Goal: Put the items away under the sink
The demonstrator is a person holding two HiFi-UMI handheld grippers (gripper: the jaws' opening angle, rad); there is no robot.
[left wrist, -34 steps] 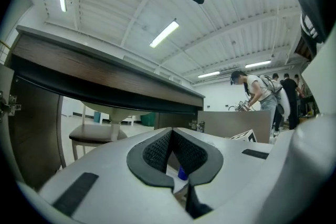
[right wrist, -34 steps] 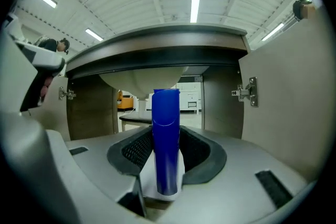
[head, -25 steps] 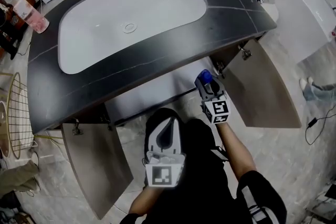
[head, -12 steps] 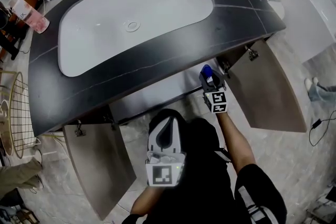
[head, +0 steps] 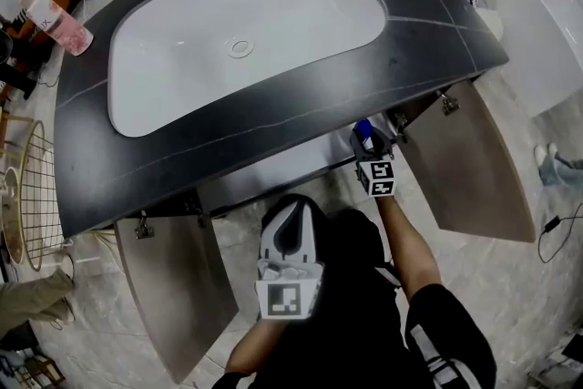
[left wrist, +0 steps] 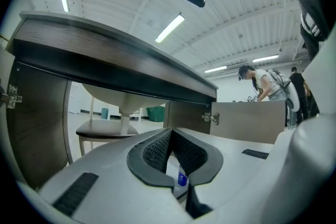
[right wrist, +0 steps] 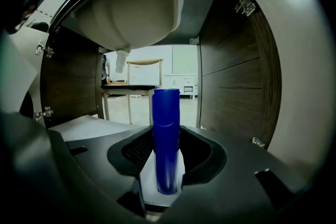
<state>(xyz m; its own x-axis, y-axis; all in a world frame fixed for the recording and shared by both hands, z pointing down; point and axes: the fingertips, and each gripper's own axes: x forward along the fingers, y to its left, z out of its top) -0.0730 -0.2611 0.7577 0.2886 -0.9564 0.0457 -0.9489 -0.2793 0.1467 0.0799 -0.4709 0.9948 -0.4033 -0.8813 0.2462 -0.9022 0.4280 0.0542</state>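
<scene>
One blue bottle [right wrist: 166, 113] clamped in right gripper [right wrist: 167, 139] jaws, left gripper [left wrist: 170, 132] jaws together

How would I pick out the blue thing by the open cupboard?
Find the black counter with the white oval sink; its cupboard doors below hang open. By the right door, the right gripper clamps an upright blue cylindrical bottle, the only blue thing there.
</scene>
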